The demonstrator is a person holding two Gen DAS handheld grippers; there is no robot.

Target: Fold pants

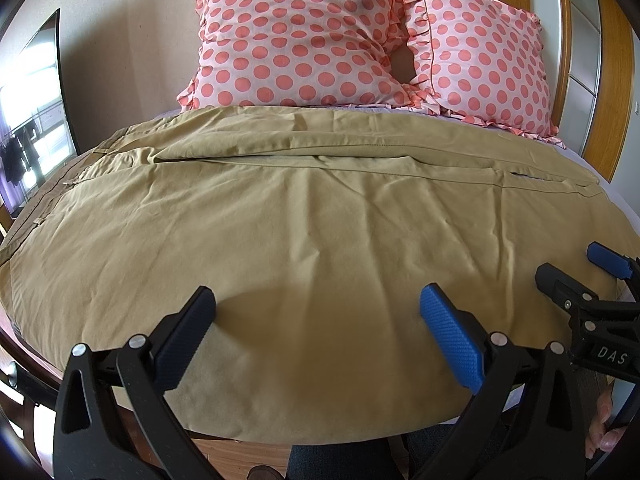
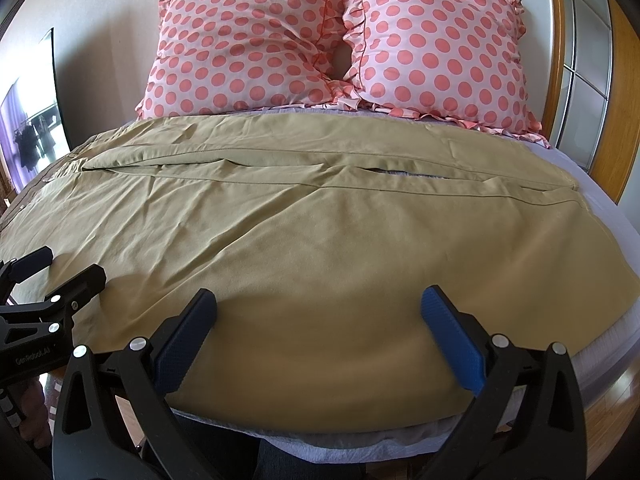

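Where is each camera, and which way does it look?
Left wrist: on the left gripper, facing across the flat khaki pants toward the pink polka-dot pillows; the right gripper and some fingers show.
Right wrist: on the right gripper, facing likewise; the left gripper shows.
Shared: pants, pillows, both open grippers.

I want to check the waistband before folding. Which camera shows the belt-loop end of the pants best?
The left wrist view: the waistband with its belt loops runs along the left edge. The right wrist view shows only a squeezed sliver of it at the far left.
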